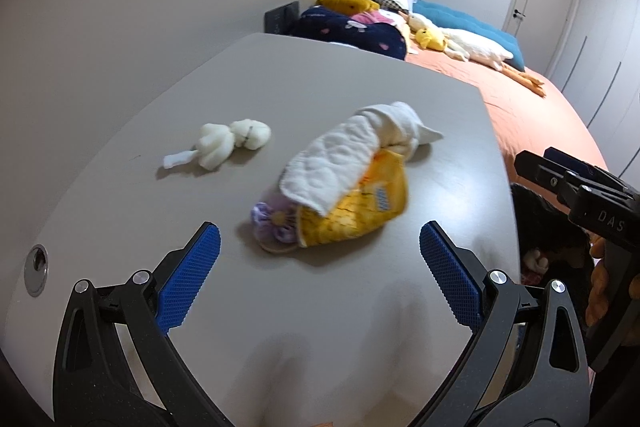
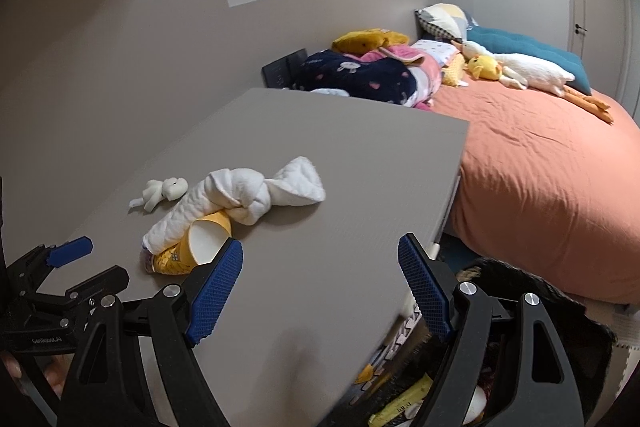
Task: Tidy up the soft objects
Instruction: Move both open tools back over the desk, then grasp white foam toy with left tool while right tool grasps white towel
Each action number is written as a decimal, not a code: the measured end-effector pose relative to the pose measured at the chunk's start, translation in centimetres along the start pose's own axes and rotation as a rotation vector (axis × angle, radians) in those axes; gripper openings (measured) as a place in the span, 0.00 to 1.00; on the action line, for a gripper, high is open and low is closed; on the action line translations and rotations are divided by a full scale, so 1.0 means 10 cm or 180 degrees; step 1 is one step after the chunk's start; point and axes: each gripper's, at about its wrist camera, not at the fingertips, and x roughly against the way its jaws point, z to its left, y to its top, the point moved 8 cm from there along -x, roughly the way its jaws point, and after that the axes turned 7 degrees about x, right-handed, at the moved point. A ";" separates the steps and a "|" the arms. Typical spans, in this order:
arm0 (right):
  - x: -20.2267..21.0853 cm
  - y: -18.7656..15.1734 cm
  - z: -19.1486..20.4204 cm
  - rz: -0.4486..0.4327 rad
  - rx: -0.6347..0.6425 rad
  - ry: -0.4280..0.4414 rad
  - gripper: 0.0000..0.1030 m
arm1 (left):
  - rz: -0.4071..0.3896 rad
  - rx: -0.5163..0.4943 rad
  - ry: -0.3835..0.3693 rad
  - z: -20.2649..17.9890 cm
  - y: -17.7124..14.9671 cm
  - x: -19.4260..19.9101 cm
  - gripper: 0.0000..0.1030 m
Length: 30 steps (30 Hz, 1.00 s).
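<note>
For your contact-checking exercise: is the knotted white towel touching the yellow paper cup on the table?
Touching. The right wrist view shows the knotted white towel draped over the yellow paper cup, resting on its rim.

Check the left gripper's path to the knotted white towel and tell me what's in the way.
Nothing visible blocks it. The left gripper is open over bare table, with the knotted white towel ahead, draped over a yellow paper cup.

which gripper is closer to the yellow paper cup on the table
Left. The left gripper is open right before the yellow paper cup, framing it. The right gripper sits off to the cup's right, near the table edge.
</note>
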 end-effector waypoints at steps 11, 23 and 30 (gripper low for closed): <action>-0.40 0.30 0.29 0.0017 0.0124 0.0219 0.78 | 0.0058 0.0183 0.0171 0.46 0.14 -0.26 0.94; -0.96 0.46 0.54 0.0222 0.0168 0.0529 0.78 | 0.0195 0.0269 0.0290 0.90 0.22 -0.50 0.94; -1.19 0.43 0.66 0.0351 0.0277 0.0700 0.78 | 0.0230 0.0235 0.0287 1.02 0.32 -0.67 0.94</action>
